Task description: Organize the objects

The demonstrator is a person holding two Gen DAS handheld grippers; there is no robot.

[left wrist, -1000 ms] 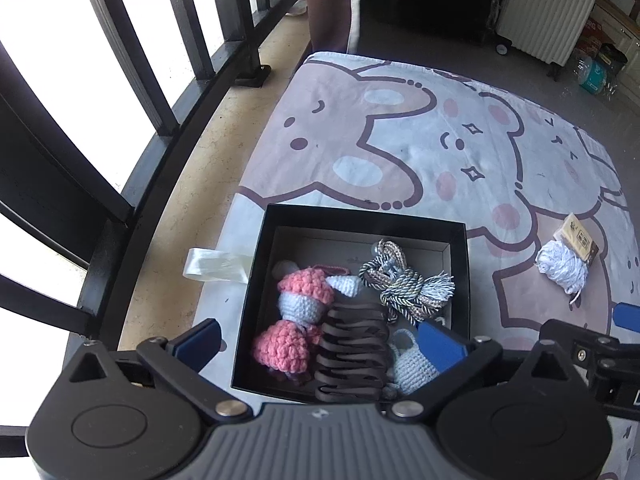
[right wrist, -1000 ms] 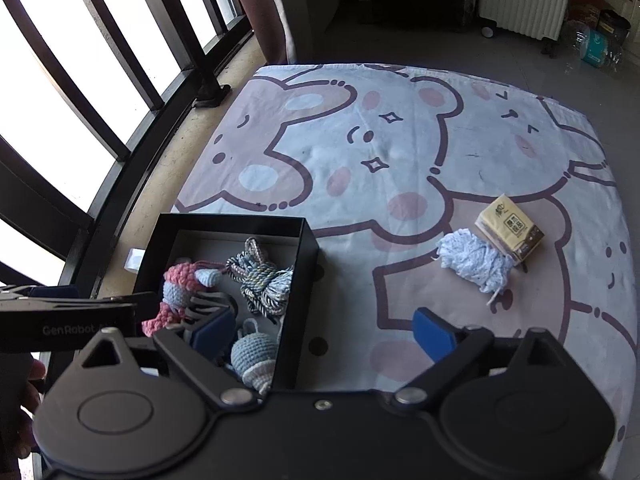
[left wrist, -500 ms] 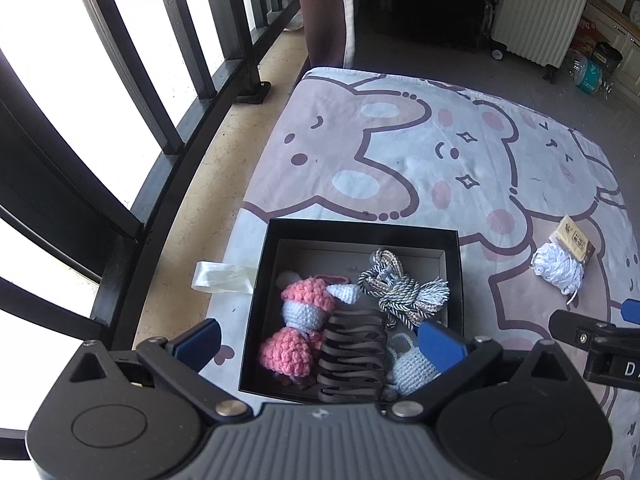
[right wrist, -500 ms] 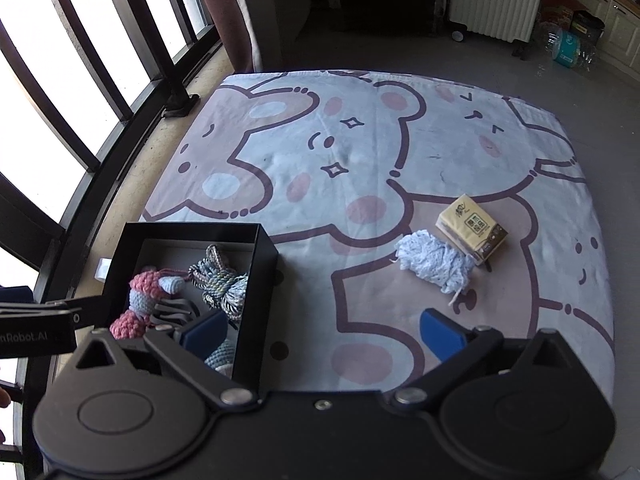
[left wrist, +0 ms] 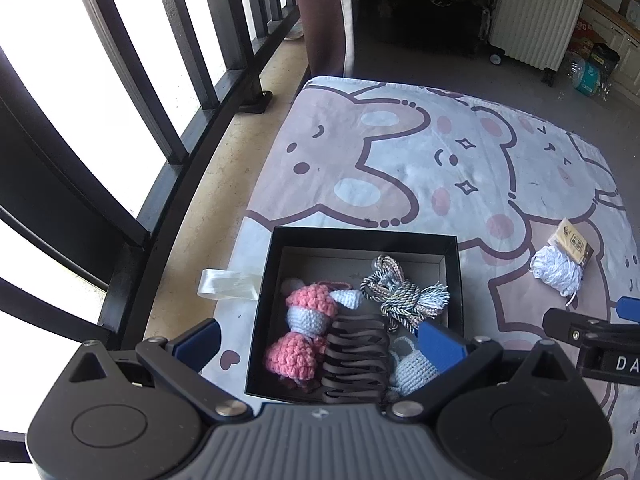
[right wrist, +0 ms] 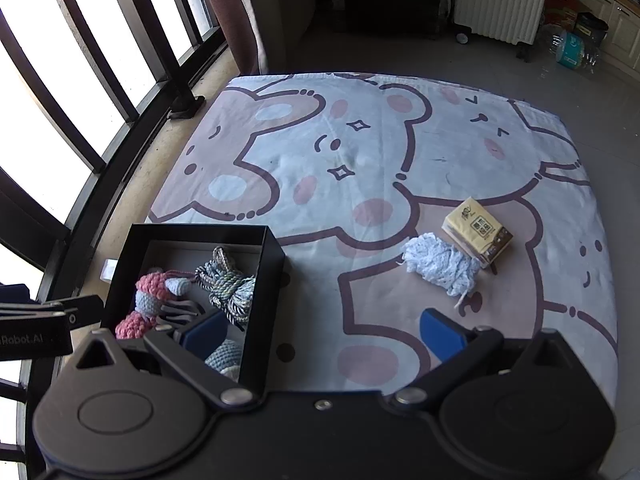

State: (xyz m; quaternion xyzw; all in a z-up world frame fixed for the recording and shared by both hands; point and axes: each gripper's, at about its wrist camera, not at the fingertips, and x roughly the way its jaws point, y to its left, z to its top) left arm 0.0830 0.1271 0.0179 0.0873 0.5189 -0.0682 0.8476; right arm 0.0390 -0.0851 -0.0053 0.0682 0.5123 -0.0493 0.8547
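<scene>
Here, both grippers hang above the near edge of a bear-print mat (right wrist: 360, 152) spread on the floor beside a black window railing (left wrist: 120, 128).

Left gripper (left wrist: 320, 340): jaws spread wide, nothing between the blue pads. It hangs over the black box (left wrist: 450, 264), which sits at the mat's near left corner.

Right gripper (right wrist: 324, 330): jaws likewise spread apart and empty. It hangs over the mat's near edge, just right of the box.

Box contents:
- a pink and white crochet toy (left wrist: 306, 320) along the left side;
- a brown strap-like bundle (left wrist: 354, 356) in the middle, touching the toy;
- a multicoloured braided cord with a tassel (left wrist: 404, 294) toward the far right corner;
- a pale blue crochet piece (left wrist: 412, 370) at the near right corner, partly hidden behind a gripper finger.

Outside the box:
- a white yarn bundle (right wrist: 442, 264) lies on the mat toward its right side, well apart from the box;
- a yellow tissue pack (right wrist: 478, 228) lies touching the yarn on its far side;
- a pale ribbon loop (left wrist: 226, 286) lies on the floor just beside the box's left wall.
</scene>
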